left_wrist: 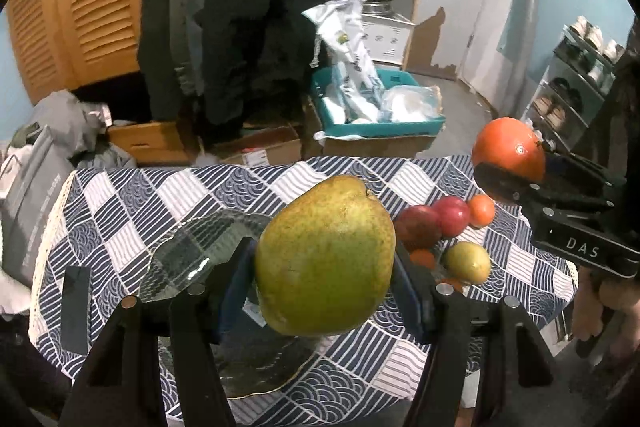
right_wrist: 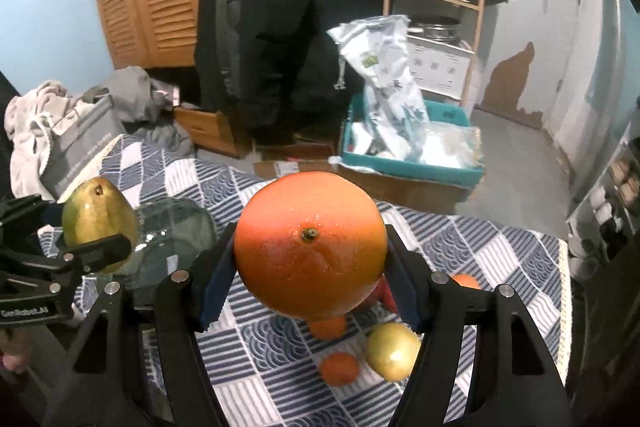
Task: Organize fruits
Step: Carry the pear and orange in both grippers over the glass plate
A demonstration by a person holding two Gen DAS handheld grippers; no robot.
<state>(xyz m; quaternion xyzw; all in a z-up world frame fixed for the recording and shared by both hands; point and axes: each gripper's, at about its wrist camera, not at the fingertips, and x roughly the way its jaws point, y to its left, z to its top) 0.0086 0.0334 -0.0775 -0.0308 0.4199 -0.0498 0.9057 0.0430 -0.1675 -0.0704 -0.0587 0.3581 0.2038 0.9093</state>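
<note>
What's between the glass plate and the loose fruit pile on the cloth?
Only bare checked tablecloth between glass plate and fruit pile, seen in the right wrist view.

Both grippers are full: the left gripper clamps a pear above the glass plate at the table's left side, and the right gripper clamps a grapefruit above the right side. Under the grapefruit, a cluster blocks the cloth: two red plums, small oranges and a yellow-green fruit (packed close, some touching). The checked tablecloth lies bare along the far edge and between plate and cluster. A dark flat object sits near the left edge.
</note>
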